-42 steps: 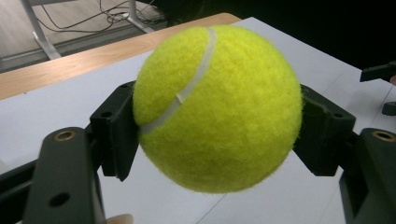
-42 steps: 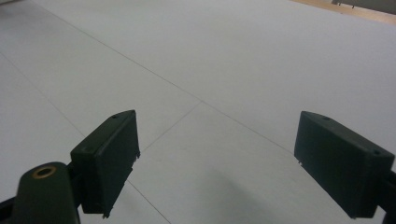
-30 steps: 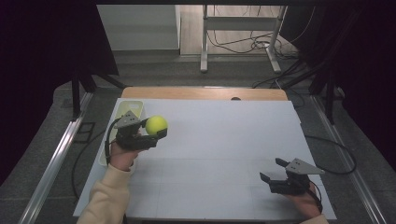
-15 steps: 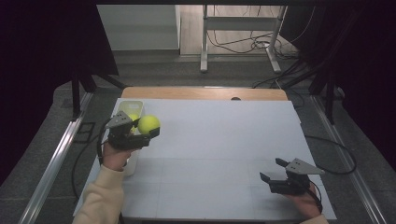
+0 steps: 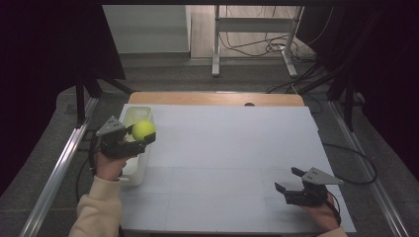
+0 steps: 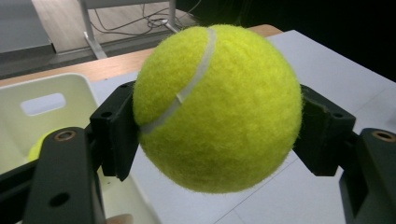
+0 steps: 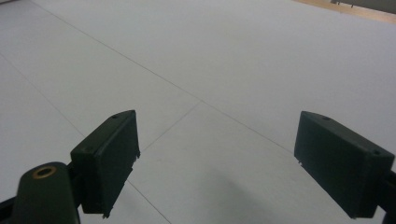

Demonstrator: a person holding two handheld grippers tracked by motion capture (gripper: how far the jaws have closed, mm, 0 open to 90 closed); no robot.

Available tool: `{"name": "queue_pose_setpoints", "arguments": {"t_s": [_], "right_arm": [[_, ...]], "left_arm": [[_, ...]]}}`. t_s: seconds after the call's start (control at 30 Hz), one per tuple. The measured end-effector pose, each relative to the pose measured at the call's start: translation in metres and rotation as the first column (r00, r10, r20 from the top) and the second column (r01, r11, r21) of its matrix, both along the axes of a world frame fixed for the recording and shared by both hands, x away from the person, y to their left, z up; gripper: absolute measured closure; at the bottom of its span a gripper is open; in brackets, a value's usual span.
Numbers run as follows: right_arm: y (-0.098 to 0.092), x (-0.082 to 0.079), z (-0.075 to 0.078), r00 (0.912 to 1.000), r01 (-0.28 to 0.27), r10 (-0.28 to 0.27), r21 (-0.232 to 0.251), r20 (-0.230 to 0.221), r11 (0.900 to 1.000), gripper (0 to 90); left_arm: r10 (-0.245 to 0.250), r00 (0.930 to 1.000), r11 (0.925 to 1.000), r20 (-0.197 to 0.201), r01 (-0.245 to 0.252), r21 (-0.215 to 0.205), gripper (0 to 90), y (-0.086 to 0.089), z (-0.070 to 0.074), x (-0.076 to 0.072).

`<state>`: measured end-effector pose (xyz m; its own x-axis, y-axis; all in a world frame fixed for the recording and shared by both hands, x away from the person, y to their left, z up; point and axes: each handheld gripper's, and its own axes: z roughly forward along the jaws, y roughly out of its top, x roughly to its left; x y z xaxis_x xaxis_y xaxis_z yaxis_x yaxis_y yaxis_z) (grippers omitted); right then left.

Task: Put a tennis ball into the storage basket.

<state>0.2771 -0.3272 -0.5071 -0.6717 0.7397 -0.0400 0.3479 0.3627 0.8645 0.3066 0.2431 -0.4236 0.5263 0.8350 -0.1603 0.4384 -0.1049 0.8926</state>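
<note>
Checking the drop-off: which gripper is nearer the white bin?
Left. The left gripper holds the ball right over the bin; the right gripper rests open far across the table.

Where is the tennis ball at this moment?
In the high view the ball is at the table's left side, clamped in the left claw and held over the white bin.

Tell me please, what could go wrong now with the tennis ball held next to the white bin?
1. The left hand-held gripper holds the tennis ball only at two sides of a round surface, so it could slip out and roll across the table.
2. The ball seems to hang about over the right rim of the white bin; released now, it may hit the rim and bounce out.
3. Another ball already lies inside, so the dropped one may rebound.
</note>
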Motion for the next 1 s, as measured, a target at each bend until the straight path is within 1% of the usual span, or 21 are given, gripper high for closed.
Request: {"name": "queue_pose_setpoints", "arguments": {"t_s": [0.1,0.2,0.3,0.6,0.77,1.0], "right_arm": [[0.000,0.000,0.000,1.0000,0.000,0.000,0.001,-0.001,1.000,14.6],[0.000,0.000,0.000,1.0000,-0.001,0.001,0.003,0.000,1.000,14.6],[0.000,0.000,0.000,1.0000,0.000,0.000,0.003,0.000,1.000,14.6],[0.000,0.000,0.000,1.0000,0.003,-0.003,-0.004,-0.001,1.000,14.6],[0.000,0.000,0.000,1.0000,0.000,0.000,-0.001,-0.001,1.000,14.6],[0.000,0.000,0.000,1.0000,0.002,-0.002,-0.005,-0.002,1.000,14.6]], "left_arm": [[0.014,0.9999,0.9999,0.002,-0.014,-0.003,26.2,0.005,0.000,-0.001],[0.030,0.9995,0.9995,-0.004,-0.030,-0.005,26.2,0.011,-0.001,-0.001],[0.054,0.9984,0.9985,-0.015,-0.054,0.006,26.2,0.017,-0.003,-0.001],[0.107,0.9938,0.9942,-0.032,-0.106,0.018,26.2,0.033,-0.008,0.000],[0.126,0.9908,0.9918,-0.048,-0.126,0.022,26.2,0.040,-0.011,0.001],[0.142,0.9883,0.9895,-0.055,-0.141,0.034,26.2,0.044,-0.014,0.002]]}}
